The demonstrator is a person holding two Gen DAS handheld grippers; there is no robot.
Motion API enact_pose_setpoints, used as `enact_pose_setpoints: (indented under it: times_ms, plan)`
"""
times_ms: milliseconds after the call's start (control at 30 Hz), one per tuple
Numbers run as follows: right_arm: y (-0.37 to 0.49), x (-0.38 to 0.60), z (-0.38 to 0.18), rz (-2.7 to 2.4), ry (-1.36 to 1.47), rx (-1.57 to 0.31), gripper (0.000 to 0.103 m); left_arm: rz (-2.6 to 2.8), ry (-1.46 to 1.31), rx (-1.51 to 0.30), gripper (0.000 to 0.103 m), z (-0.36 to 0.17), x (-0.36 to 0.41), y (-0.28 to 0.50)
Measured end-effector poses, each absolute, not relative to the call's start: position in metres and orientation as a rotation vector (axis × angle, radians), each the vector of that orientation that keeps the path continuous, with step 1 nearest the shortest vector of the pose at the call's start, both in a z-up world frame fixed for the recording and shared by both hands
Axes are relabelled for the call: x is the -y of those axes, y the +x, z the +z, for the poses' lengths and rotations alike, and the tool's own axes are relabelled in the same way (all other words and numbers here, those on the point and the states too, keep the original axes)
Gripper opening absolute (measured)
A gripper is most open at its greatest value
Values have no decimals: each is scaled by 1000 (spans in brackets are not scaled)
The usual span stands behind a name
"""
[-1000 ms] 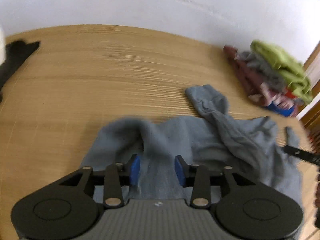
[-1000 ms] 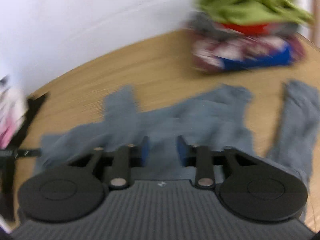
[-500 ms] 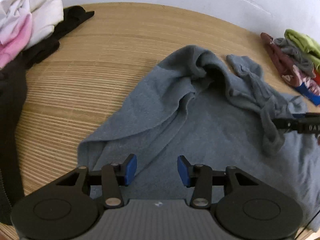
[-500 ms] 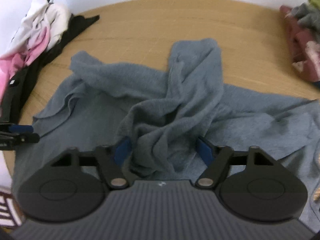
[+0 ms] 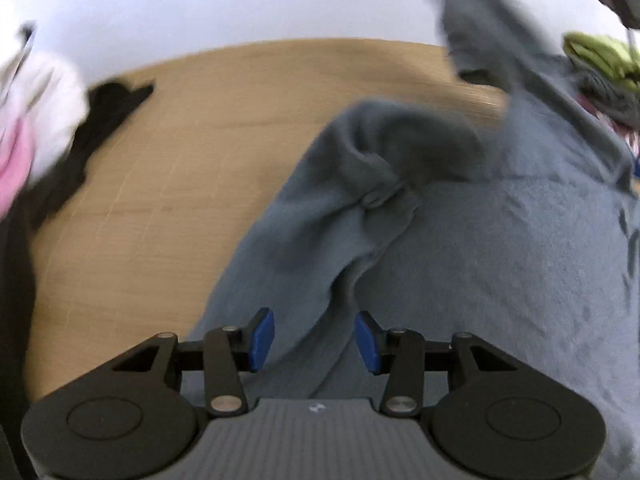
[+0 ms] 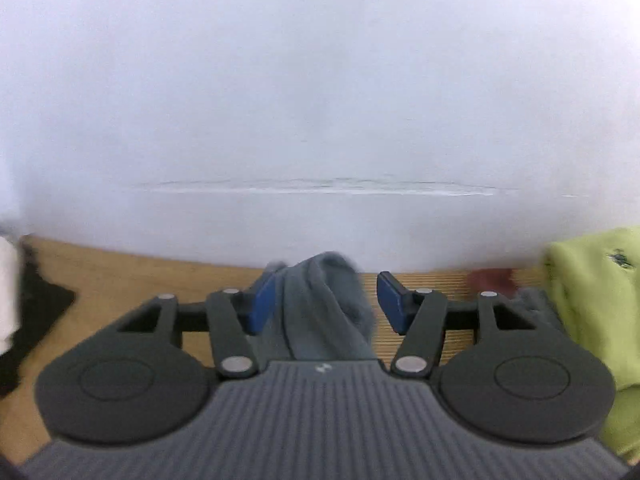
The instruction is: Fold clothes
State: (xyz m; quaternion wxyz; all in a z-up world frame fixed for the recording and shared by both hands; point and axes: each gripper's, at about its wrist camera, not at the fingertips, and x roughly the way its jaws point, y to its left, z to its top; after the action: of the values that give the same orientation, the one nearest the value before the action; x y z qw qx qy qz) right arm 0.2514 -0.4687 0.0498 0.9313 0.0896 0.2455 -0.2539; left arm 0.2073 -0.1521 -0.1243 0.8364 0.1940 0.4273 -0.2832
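A blue-grey sweatshirt point(image 5: 460, 248) lies rumpled on a light wooden table point(image 5: 168, 184), filling the lower right of the left wrist view. The left gripper point(image 5: 315, 340) hovers low over the near edge of the garment, its jaws partly apart with a raised crease of fabric running up between the blue pads point(image 5: 262, 338); the pads do not press on it, and the jaws have just been opening slightly. One sleeve point(image 5: 496, 36) of the sweatshirt is lifted off the table towards the upper right of that view, blurred by motion. In the right wrist view, the right gripper point(image 6: 326, 300) points at a plain white wall point(image 6: 320, 100) above the table's far edge, and a bunch of the same grey fabric point(image 6: 328, 304) hangs between its jaws. The cloth rests against the left blue pad, while a clear gap shows beside the right pad; these jaws have just been opening, so the grip looks loose. To the left of the table sits a heap of white, pink and black clothes point(image 5: 44, 128). To the right is a stack of folded garments topped with a lime-green one point(image 6: 596, 312).
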Motion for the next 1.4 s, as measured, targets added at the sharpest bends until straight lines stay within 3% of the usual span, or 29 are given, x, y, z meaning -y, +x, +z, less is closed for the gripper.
enact_pose_setpoints:
  times_ms: [200, 233, 267, 300, 400, 500, 533, 567, 800, 1067, 1233, 1333, 1400]
  plan:
    - [182, 410, -18, -277, -3, -593, 67, -622, 520, -869, 43, -148, 189, 223]
    - [166, 400, -32, -236, -18, -629, 67, -620, 507, -866, 34, -149, 189, 228]
    - [151, 391, -44, -209, -29, -654, 67, -618, 494, -863, 14, -150, 189, 232]
    - [135, 384, -53, -198, -32, -673, 67, -609, 482, -878, 7, -149, 187, 240]
    - [91, 369, -75, -192, -25, -723, 67, -496, 516, -771, 7, -133, 174, 267]
    - [53, 363, -91, -221, -14, -760, 67, -291, 408, -800, 13, -115, 139, 331]
    - [44, 364, -94, -243, -10, -772, 67, -238, 322, -854, 24, -112, 122, 353]
    - [34, 365, -97, -266, -5, -785, 67, -207, 252, -901, 27, -111, 107, 368]
    - [1, 399, -100, -402, 121, -817, 67, -128, 157, -1013, 31, -119, 57, 392]
    - [-21, 436, -117, -590, 125, -839, 67, -397, 237, -1038, 38, -135, 81, 299]
    - [-17, 473, -107, -577, 185, -753, 66, -458, 381, -1018, 38, -159, 105, 255]
    - [13, 491, -104, -488, 207, -742, 66, -443, 454, -990, 44, -160, 117, 254]
    - [34, 502, -113, -449, 242, -775, 66, -414, 480, -997, 54, -159, 122, 257]
